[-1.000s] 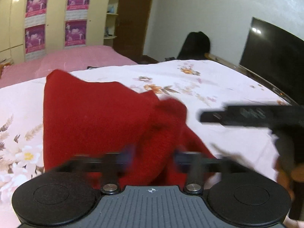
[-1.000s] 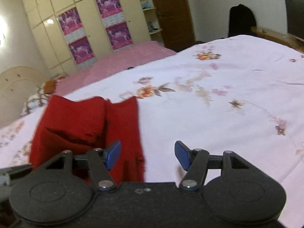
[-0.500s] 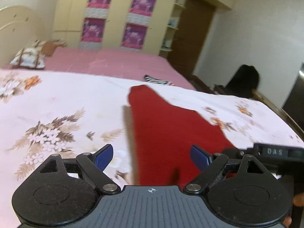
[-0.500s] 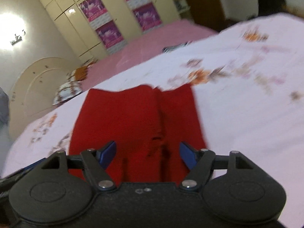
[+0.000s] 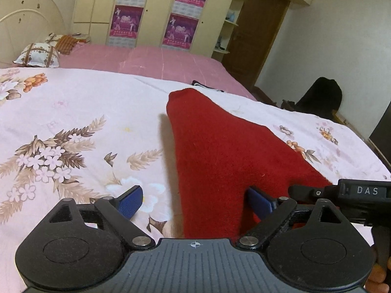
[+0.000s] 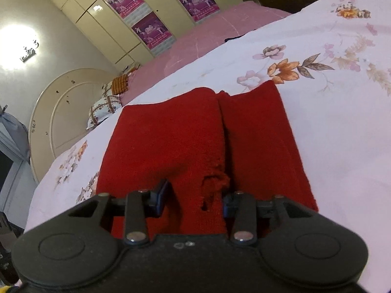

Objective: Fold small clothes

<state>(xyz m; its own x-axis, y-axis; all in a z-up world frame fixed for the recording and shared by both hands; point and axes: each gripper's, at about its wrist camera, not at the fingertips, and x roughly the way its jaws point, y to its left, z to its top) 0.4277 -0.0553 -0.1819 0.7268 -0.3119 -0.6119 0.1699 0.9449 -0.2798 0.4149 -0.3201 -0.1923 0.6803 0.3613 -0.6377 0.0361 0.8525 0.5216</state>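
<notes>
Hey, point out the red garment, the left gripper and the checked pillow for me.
red garment (image 6: 171,141): right wrist view, on its wider folded panel.
left gripper (image 5: 195,201): left wrist view, midway between the blue fingertips, which stand wide apart.
checked pillow (image 5: 36,55): left wrist view, on the middle of its face.

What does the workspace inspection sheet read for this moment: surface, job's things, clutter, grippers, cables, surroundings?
Surface: floral bedsheet over a bed.
Job's things: red knit garment lying partly folded, near edge bunched.
Clutter: small striped dark item beyond the garment.
Grippers: left gripper open, jaws just opening, over the garment's edge; right gripper just closing, pads pinching a raised fold of the garment.
Cables: nothing seen.
Surroundings: pink bed, pillows, wardrobe with posters, brown door, black bag.
</notes>
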